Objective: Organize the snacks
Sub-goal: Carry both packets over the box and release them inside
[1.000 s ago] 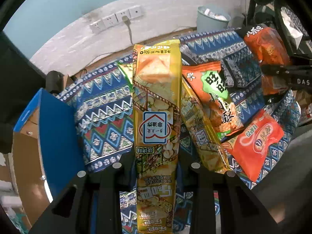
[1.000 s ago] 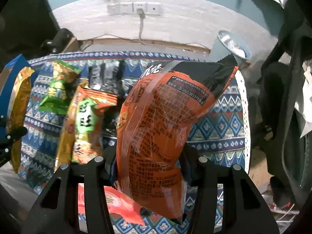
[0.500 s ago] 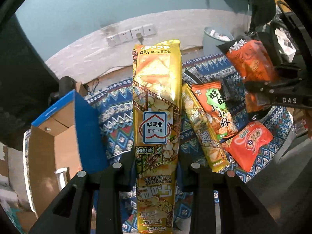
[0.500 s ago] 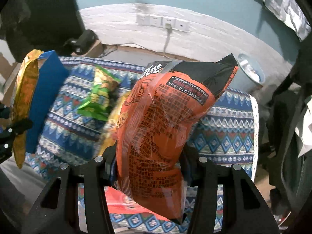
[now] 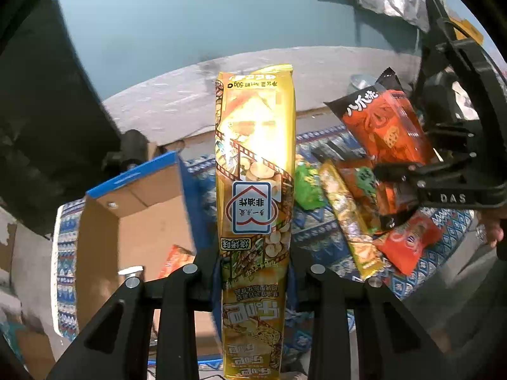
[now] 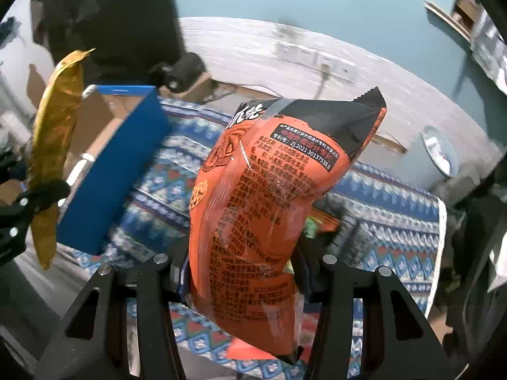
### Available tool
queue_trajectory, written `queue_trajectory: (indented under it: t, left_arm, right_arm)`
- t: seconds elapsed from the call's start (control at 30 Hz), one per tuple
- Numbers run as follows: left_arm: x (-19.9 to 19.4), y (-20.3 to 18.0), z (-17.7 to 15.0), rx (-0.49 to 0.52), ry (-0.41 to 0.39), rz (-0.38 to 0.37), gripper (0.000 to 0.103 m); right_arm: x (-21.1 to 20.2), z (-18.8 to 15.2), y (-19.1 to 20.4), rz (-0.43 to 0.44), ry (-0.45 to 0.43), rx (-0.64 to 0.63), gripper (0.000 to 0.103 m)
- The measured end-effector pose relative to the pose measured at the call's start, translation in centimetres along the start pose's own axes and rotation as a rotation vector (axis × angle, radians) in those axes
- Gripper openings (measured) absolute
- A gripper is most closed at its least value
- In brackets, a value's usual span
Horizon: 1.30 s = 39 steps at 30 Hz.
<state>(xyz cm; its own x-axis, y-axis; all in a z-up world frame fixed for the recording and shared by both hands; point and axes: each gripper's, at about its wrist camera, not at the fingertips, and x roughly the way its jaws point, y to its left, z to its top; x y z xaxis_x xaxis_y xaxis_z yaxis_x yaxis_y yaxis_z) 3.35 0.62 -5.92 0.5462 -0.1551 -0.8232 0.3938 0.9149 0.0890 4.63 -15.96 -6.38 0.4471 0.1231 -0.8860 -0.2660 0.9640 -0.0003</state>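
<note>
- The box (image 5: 133,221), cardboard with a blue outside, is standing open at the left end of the bench (image 5: 443,253); inside it an orange packet (image 5: 176,259) is lying against the near wall.
- The left hand-held gripper (image 5: 253,272) is clamping its jaws tight on the yellow packet (image 5: 255,190), which is standing upright and hiding the middle of the bench from the left wrist camera.
- Seen from the right wrist camera, that yellow packet is hanging edge-on in front of the box, off the bench's left side.
- Just right of the yellow packet, loose snacks are lying together on the cloth (image 6: 396,253): a green packet (image 5: 309,186), a second long yellow packet (image 5: 351,218), an orange-and-green packet (image 5: 361,180) and a red packet (image 5: 412,240), some overlapping.
- The right hand-held gripper (image 6: 242,269) is gripping the lower part of the orange bag (image 6: 266,196), jaws partly apart and pressing its sides; the bag is hanging above the right half of the bench, its black top tilting right.
- The bag is blocking most of the snack pile from the right wrist camera.
- A patterned blue cloth is covering the bench.
- A pale bin (image 6: 439,155) is standing beyond the bench's right end.
- Behind, a whitish lower wall with sockets (image 6: 323,68) is running under a teal wall (image 5: 190,25).
</note>
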Motion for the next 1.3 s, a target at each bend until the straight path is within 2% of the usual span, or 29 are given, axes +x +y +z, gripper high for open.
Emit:
queue_trajectory:
  t: [0.23,0.4,0.73,1.17,1.23,1.3]
  left_arm:
    - [-0.4,4.1,-0.5,-0.084,-0.007,0.031,0.032]
    - [-0.3,7.9,-1.5,-0.143,-0.007,0.086,0.032]
    - [2.2,15.0,-3.6,-0.291,0.068,0.16,0.032]
    - [4.2,18.4,-5.4,-0.342,0.124,0.217,0.033]
    - [3.9,18.8,-5.7,-0.354,0.132,0.222,0.037]
    - [3.4,19.2,-6.1,-0.36,0.123,0.223,0.046]
  right_arm:
    - [-0.2,2.1,4.3,0.053,-0.015,-0.07,0.05]
    - [0.6,3.7,7.2,0.079,-0.01,-0.115,0.05]
    - [2.5,6.3,12.9,0.134,0.008,-0.184,0.05]
    - [5.8,9.7,19.3,0.202,0.049,-0.241,0.05]
    - [6.4,10.1,20.3,0.215,0.061,-0.249,0.05]
    - [7.2,10.3,21.0,0.227,0.075,-0.255,0.051]
